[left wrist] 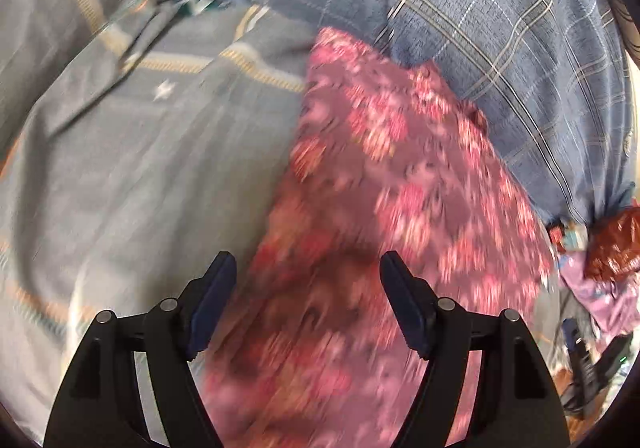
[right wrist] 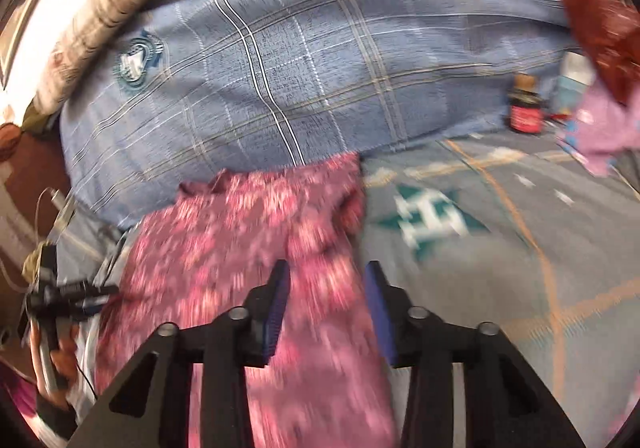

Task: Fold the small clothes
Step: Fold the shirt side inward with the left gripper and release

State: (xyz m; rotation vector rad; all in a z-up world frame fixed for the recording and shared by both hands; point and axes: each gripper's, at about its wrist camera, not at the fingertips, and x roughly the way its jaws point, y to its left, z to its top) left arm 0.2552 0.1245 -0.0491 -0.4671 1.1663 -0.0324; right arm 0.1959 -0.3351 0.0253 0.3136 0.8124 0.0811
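A small pink floral garment [left wrist: 384,184] lies on a grey-blue bedsheet [left wrist: 132,176], its far end against a blue plaid pillow [left wrist: 480,32]. In the left wrist view my left gripper [left wrist: 308,268] hovers over the garment's near part with its jaws wide apart and nothing pinched. In the right wrist view the same pink garment [right wrist: 240,248] stretches from the pillow [right wrist: 280,68] toward the camera. My right gripper [right wrist: 326,276] stands partly open above the garment's right edge, and the pads do not press on the cloth. Both views are motion-blurred.
More clothes, dark red cloth [right wrist: 596,4] and a lilac piece [right wrist: 604,128], sit at the right. A small dark bottle [right wrist: 526,108] and a pale box [right wrist: 572,84] stand beside the pillow. Cables and a black device [right wrist: 60,292] lie at the bed's left edge. The patterned sheet [right wrist: 520,248] spreads right.
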